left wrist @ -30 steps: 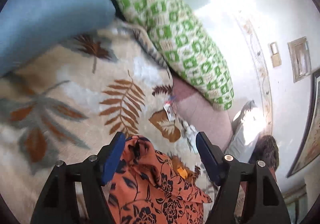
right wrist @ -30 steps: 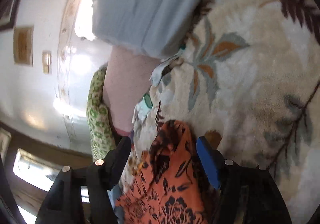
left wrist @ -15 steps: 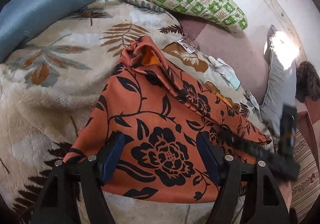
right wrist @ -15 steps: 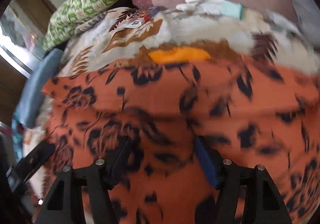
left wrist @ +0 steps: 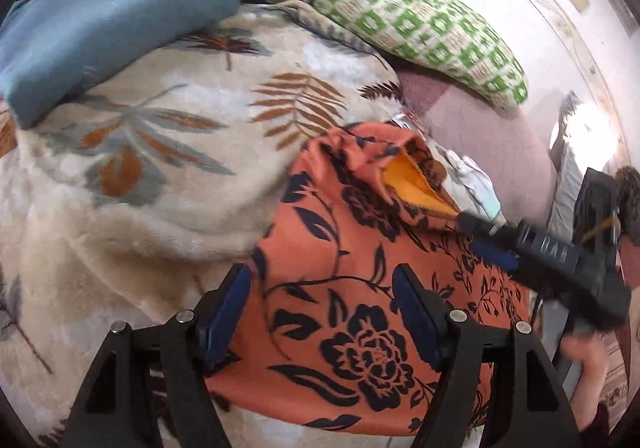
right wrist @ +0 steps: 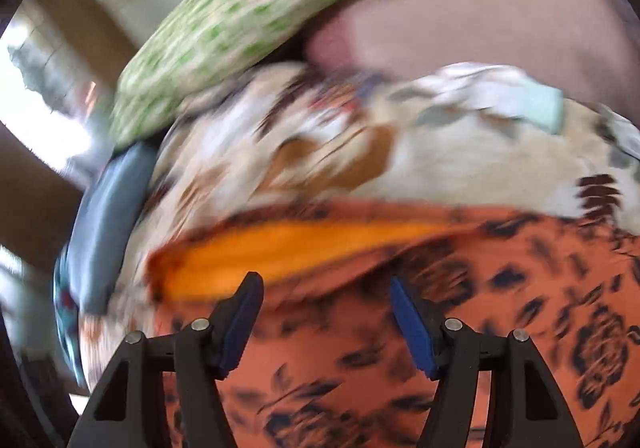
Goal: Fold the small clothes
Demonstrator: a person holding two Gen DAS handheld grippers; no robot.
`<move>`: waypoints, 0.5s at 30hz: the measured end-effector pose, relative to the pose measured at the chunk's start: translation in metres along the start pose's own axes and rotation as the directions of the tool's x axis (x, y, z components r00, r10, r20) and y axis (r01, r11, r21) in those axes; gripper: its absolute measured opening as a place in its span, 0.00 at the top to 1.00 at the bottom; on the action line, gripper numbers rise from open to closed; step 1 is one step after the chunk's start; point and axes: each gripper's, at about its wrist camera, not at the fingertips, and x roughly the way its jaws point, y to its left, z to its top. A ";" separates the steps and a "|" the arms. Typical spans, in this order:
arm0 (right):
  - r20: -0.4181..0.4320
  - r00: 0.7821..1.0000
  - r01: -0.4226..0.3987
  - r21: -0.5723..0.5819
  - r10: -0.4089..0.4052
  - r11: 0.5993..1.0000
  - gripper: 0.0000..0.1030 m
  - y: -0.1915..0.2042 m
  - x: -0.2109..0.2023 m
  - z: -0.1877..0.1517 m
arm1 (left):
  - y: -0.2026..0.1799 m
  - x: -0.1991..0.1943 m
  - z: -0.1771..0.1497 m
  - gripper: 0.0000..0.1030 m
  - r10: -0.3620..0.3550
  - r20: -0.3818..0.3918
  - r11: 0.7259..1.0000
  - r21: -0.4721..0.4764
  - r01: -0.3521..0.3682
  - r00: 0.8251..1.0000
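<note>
Left wrist view. The left gripper (left wrist: 322,312) hangs with its jaws spread apart over the near part of an orange floral garment (left wrist: 360,308); the blue pads (left wrist: 228,312) press on nothing, so the tongs are released. The garment lies on a cream leaf-print fleece blanket (left wrist: 152,176), its far edge rumpled and turned up to show a plain orange lining (left wrist: 412,184). A blue pillow (left wrist: 100,28) and a green-and-white checked pillow (left wrist: 380,4) lie beyond the blanket. The right gripper (left wrist: 480,238) reaches in from the right, its tips at the garment's far right edge beside the lining; from here contact cannot be told. Part of the hand (left wrist: 588,368) carrying it shows below.

Right wrist view (motion-blurred). The right gripper (right wrist: 326,312) has its jaws spread, released, above the garment (right wrist: 440,348). The lining (right wrist: 288,248) runs as an orange band just beyond the fingertips. The blanket (right wrist: 460,168), the checked pillow (right wrist: 248,20) and the blue pillow (right wrist: 108,216) lie farther off.
</note>
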 end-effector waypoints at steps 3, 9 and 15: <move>-0.122 0.990 -0.081 -0.066 0.072 0.995 0.33 0.043 0.031 -0.022 | 0.005 -0.004 -0.001 0.28 0.104 0.021 0.994 0.027 -0.105 0.994; -0.050 0.998 0.042 -0.075 -0.046 0.996 0.33 0.071 0.089 0.015 | 0.014 0.019 0.002 0.28 0.113 -0.069 0.993 0.034 -0.111 0.991; 0.125 0.992 -0.004 0.168 -0.017 0.986 0.35 0.010 0.047 0.039 | 0.000 0.012 0.009 0.28 0.121 0.023 0.986 0.114 -0.123 0.992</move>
